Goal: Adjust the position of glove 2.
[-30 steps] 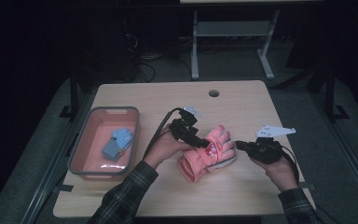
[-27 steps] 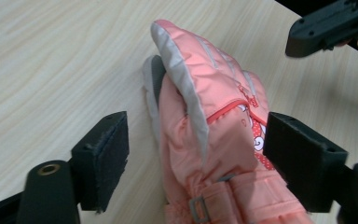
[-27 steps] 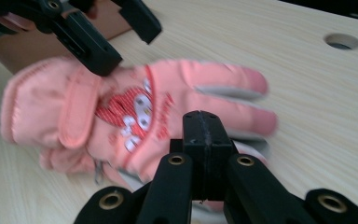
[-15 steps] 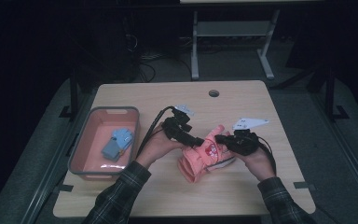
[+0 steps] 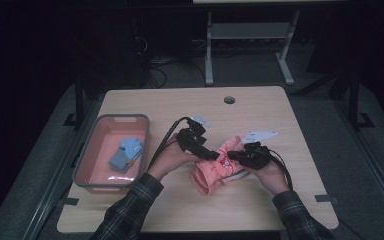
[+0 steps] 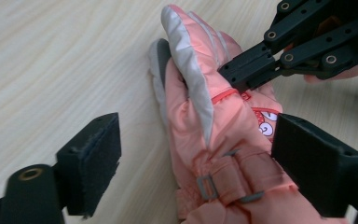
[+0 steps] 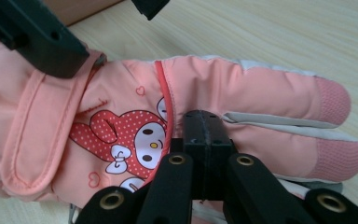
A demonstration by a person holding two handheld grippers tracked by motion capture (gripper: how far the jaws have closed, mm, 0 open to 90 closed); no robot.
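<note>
A pink child's glove (image 5: 211, 172) with a cartoon rabbit print lies on the wooden table; a second glove of the pair seems to lie under it. My left gripper (image 5: 211, 154) straddles its cuff (image 6: 223, 182) by the strap. Its jaws have just been opening, and the left pad (image 6: 91, 163) now stands clear of the fabric. My right gripper (image 7: 204, 123) is shut, and its joined tips rest on the back of the glove (image 7: 261, 88) beside the red seam. From the left gripper view, those tips (image 6: 237, 74) touch the glove near the grey finger strip.
A pink tray with a grey rim (image 5: 82, 165) stands at the table's left and holds a blue glove (image 5: 127, 152). A round cable hole (image 5: 229, 100) sits near the far edge. A metal stand is on the floor beyond the table.
My right hand has moved left across the table, from beside the glove onto it. The left hand has stayed at the cuff.
</note>
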